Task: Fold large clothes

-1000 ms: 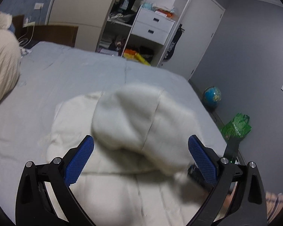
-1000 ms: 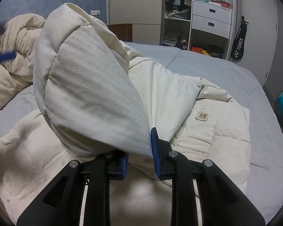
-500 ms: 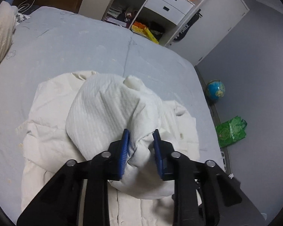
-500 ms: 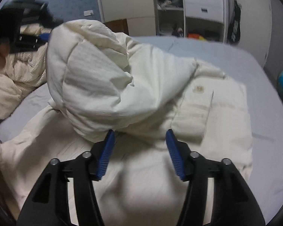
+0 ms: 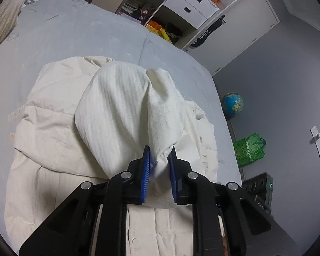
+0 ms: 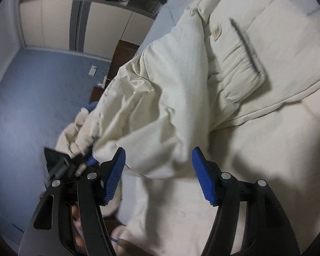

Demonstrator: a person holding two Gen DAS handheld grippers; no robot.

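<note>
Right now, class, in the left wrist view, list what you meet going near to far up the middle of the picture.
left gripper shut on the raised fold → raised fold of the cream garment → bare grey bed sheet → open wardrobe shelves.

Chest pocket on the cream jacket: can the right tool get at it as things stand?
Probably yes: the right tool is open and empty, and the chest pocket lies exposed ahead, with only the puffy sleeve bulging beside the path.

The left claw (image 5: 159, 166) was wide open and has just been closing; now it pinches the puffy sleeve (image 5: 125, 111) of the cream jacket (image 6: 266, 68). The right claw (image 6: 160, 172) let the sleeve go, has just been opening, and rolled sideways.
</note>
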